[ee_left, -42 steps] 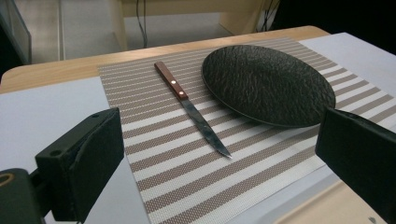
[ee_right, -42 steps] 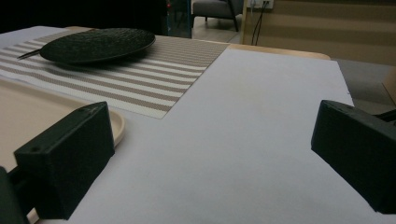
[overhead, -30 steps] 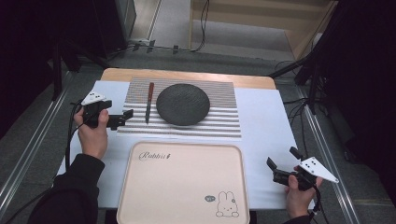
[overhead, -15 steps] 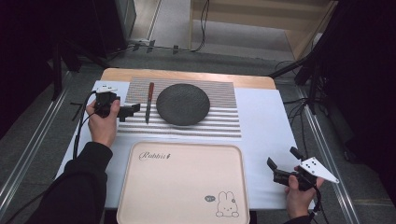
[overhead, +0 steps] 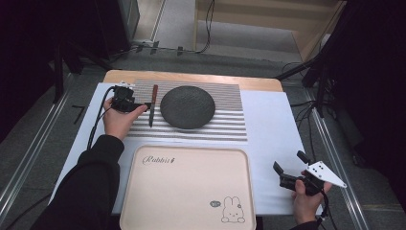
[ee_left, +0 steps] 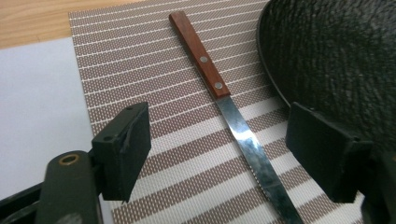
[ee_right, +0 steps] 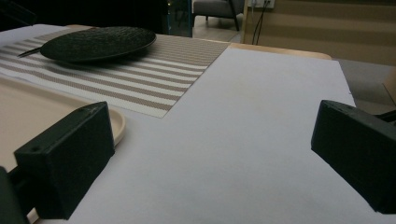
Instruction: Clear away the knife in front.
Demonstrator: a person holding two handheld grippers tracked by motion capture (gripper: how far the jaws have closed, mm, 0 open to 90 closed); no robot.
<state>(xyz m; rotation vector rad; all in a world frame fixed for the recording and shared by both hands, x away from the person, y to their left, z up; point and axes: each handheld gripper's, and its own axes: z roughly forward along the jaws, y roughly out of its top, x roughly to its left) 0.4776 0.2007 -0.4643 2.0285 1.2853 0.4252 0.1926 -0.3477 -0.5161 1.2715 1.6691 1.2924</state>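
Two hand-held grippers (overhead: 143, 105) (overhead: 288, 167) agape over white table (overhead: 273, 124) — striped placemat (overhead: 225, 129), dim room.

dim room, lit tabletop, soft shadows, near fingers blurred

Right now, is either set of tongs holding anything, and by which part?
Nothing is held. The left tongs, just closing, straddle the knife blade without touching; the right tongs are open.

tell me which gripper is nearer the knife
Left. The left gripper sits just beside the knife on the striped mat, its fingers straddling the blade without touching it. The right gripper hovers far off at the table's near right corner.
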